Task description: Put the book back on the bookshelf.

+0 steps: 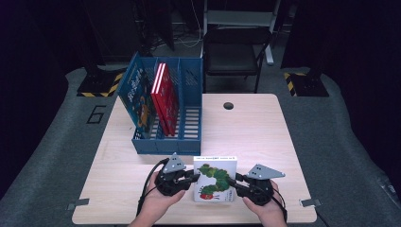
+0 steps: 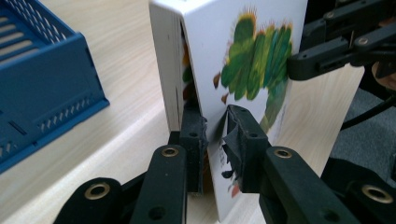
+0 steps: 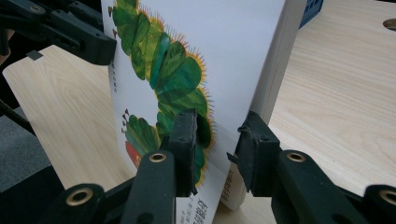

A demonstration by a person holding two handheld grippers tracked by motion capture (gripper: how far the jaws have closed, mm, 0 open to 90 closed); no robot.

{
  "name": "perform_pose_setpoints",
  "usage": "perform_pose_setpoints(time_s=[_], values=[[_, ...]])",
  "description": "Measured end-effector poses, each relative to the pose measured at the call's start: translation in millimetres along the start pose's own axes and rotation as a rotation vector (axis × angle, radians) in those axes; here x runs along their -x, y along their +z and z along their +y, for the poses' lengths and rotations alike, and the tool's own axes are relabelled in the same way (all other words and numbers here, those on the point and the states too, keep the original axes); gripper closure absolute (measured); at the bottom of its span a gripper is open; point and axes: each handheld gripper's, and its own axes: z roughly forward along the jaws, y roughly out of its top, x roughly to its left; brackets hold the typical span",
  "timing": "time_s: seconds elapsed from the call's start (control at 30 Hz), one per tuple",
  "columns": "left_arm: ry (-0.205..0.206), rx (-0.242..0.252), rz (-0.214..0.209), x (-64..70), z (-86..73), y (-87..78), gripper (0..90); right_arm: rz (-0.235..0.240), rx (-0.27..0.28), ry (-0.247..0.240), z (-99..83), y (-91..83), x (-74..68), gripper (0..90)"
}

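You have the caterpillar book [image 1: 215,178] between both grippers at the near edge of the table [image 1: 255,127], just in front of the blue file rack [image 1: 189,144]. Your left gripper [image 1: 191,177] takes its left edge and your right gripper [image 1: 231,182] its right edge. In the left gripper view the jaws straddle the front cover, one inside it against the pages and one on the painted face, and they look closed onto it. In the right gripper view the jaws sit either side of the spine edge with a little daylight at one pad, so call that a loose pinch on the book.

This reads as the pick-up step: the book is gripped but not yet clear of the table. Next you need both grips firm, then a lift and a turn upright so the book can drop into a slot.

The rack has three upright bays. A blue book [image 1: 137,97] leans in the left bay, a red book [image 1: 165,97] leans in the middle one, and the right bay [image 1: 190,101] stands open. That one looks like your target, so carry forward and slightly right of the red book.
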Motion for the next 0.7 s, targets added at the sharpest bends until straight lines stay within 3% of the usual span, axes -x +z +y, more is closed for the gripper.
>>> perform_pose_setpoints(time_s=[0.13, 0.3, 0.47, 0.57, 0.7], values=[[0.006, -0.032, -0.008, 1.0, -6.0, 7.6, 75.7, 0.017, -0.037, 0.006, -3.5, 2.3, 1.4, 68.5], [0.0, -0.055, -0.018, 0.3, -12.6, 12.2, 76.1, 0.022, -0.123, -0.016, -15.0, 12.1, 1.1, 67.1], [-0.006, -0.099, -0.033, -0.4, -21.0, 19.1, 77.5, 0.034, -0.137, 0.005, -22.3, 14.3, 2.8, 67.9], [-0.017, -0.096, -0.043, -0.6, -21.7, 19.1, 78.0, 0.036, -0.152, 0.001, -25.9, 15.7, 3.3, 70.2], [-0.013, -0.089, -0.039, -0.5, -22.9, 19.1, 78.2, 0.062, -0.169, 0.039, -30.3, 19.0, 8.4, 70.7]])
